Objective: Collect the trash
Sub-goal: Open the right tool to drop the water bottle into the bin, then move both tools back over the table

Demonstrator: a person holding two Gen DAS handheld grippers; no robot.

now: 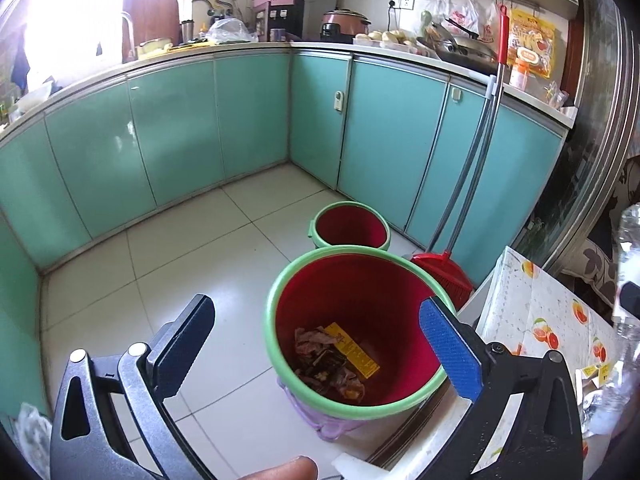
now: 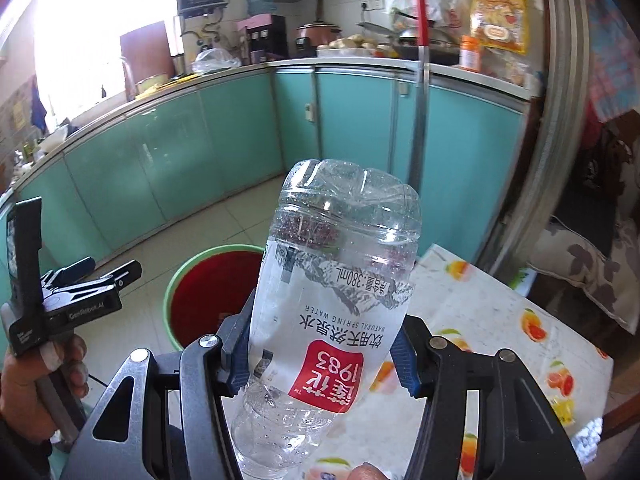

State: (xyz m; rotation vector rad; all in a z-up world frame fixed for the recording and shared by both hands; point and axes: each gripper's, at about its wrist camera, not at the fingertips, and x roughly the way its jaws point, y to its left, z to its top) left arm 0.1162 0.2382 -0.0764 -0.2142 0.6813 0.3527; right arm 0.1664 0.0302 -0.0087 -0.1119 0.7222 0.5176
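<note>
My right gripper (image 2: 320, 356) is shut on a clear plastic water bottle (image 2: 332, 292) with a red label, held base-forward above the table edge; the bottle also shows at the right edge of the left wrist view (image 1: 628, 248). A red bin with a green rim (image 1: 356, 332) stands on the floor beside the table and holds a yellow wrapper and brown scraps (image 1: 332, 360); it also shows in the right wrist view (image 2: 208, 292), left of the bottle. My left gripper (image 1: 316, 344) is open and empty above that bin, and also shows in the right wrist view (image 2: 72, 292).
A second red bin (image 1: 350, 226) stands behind the first by the teal cabinets (image 1: 172, 132). A red broom (image 1: 444, 272) leans on the cabinets. The table with a fruit-print cloth (image 1: 536, 308) is at the right, with packaging (image 1: 596, 376) on it. The countertop is cluttered.
</note>
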